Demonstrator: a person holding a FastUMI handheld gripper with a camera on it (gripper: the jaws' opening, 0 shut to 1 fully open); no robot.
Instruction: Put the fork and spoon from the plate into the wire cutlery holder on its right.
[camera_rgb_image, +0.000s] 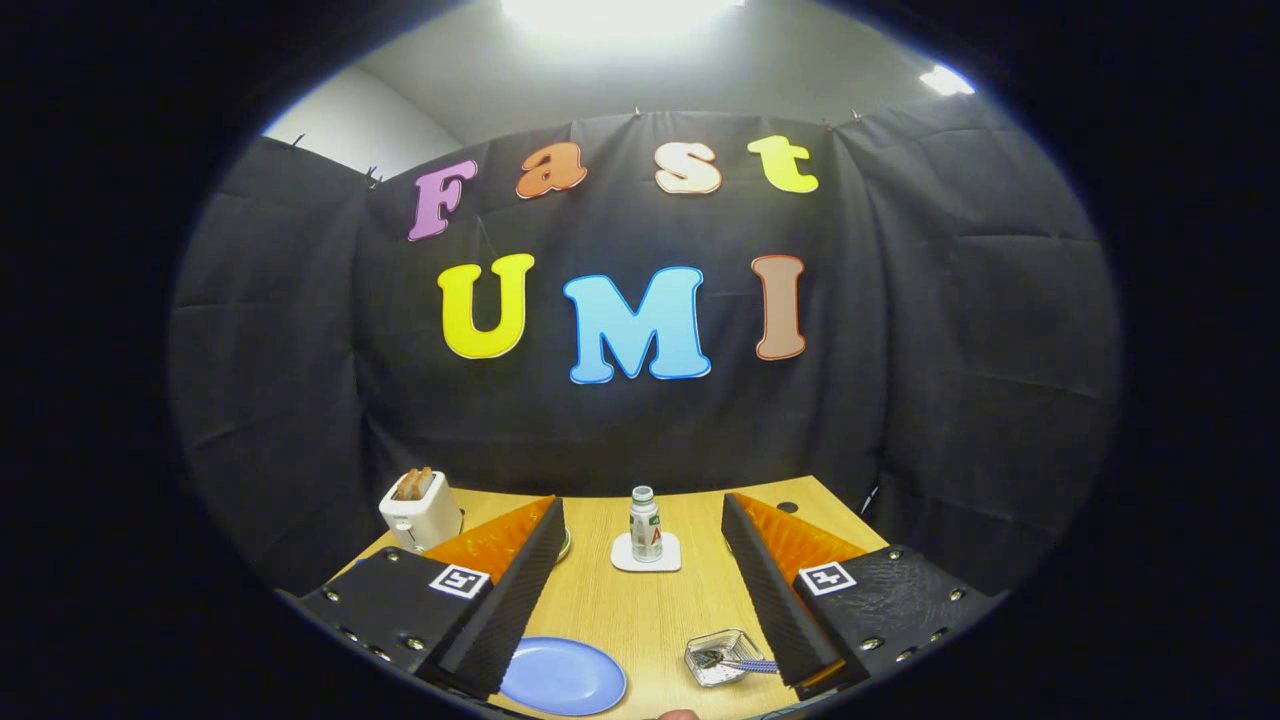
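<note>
A round blue plate (563, 675) lies on the wooden table (640, 610), close below me beside the left finger (500, 600), which hides its left edge. The part of the plate that I see is bare. To its right stands the small wire cutlery holder (722, 657), hard by the right finger (775, 590). Metal cutlery lies inside it, and a blue-patterned handle (750, 665) sticks out toward that finger. My gripper (642, 510) is open and held high above the table, with nothing between its fingers.
A small bottle (646, 523) stands on a white coaster (646, 553) mid-table, beyond the plate and holder. A white toaster (420, 508) with toast sits at the far left corner. Black cloth walls close the booth behind the table.
</note>
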